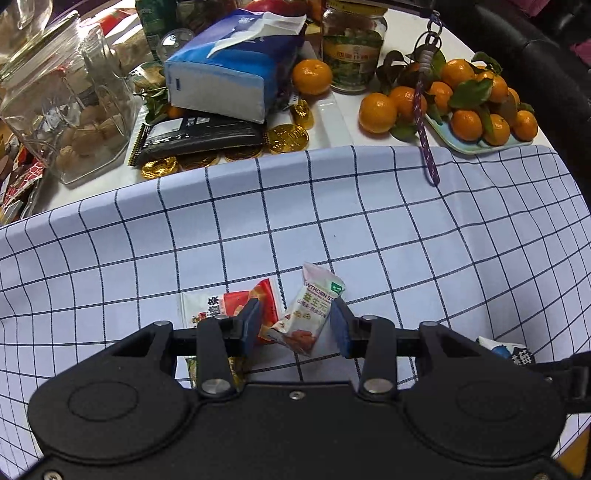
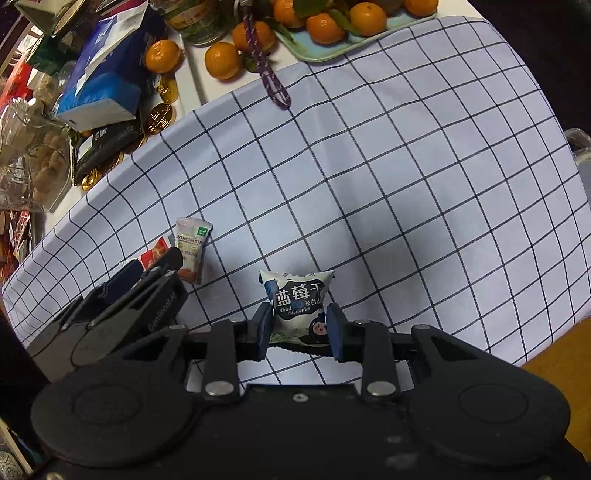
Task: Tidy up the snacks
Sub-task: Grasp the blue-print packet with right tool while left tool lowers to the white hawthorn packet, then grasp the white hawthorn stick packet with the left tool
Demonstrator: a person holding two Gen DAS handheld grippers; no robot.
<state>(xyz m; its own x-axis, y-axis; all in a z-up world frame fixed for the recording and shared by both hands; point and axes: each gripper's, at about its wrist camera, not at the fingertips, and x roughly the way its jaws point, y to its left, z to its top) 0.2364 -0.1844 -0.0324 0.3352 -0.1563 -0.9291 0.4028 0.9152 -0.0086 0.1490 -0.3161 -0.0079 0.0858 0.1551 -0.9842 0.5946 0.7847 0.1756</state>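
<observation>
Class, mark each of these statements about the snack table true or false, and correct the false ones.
1. The right gripper grips a dried blueberry packet. True.
2. The hawthorn packet lies on a bare wooden table. False: it lies on the checked cloth.
3. The mandarins are piled on a plate. True.
4. The tissue pack is red. False: it is blue and white.

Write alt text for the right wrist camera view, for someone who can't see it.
The right gripper pinches a white and blue packet of dried blueberries above a blue checked cloth. To its left, the left gripper hangs by a hawthorn snack packet. A tray of tangerines sits beyond the cloth.
</observation>
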